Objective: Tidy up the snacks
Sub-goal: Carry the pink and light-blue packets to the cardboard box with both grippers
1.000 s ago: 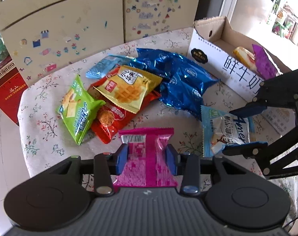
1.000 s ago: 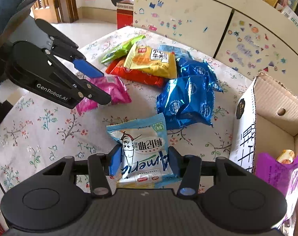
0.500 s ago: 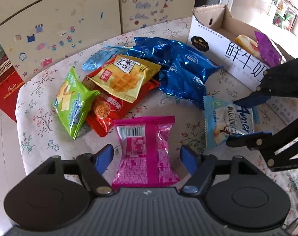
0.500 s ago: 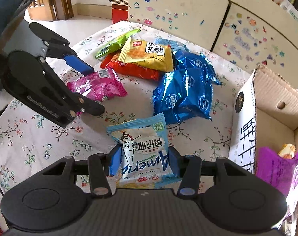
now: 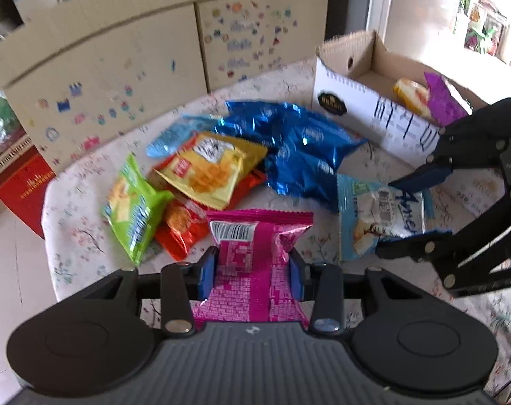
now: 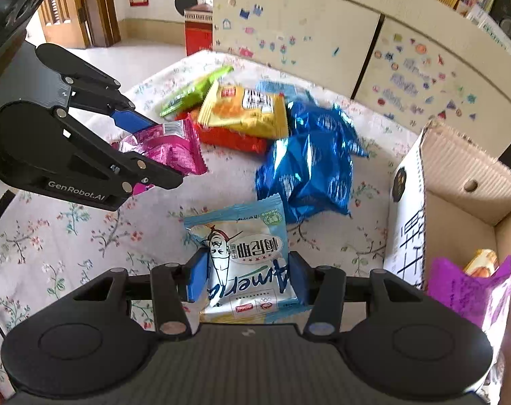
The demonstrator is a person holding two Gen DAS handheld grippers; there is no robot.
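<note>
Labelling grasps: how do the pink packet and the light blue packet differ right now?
The pink packet is plain magenta with a barcode at its top; the light blue packet has a cartoon face and lettering. The pink packet sits in the left gripper, the light blue packet in the right gripper. Shared: each is a sealed snack packet pinched by its sides above the floral tablecloth.

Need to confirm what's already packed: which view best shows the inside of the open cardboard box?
The left wrist view: it looks down into the cardboard box, showing a purple packet and an orange-yellow snack. The right wrist view catches only its near corner and those two items.
</note>
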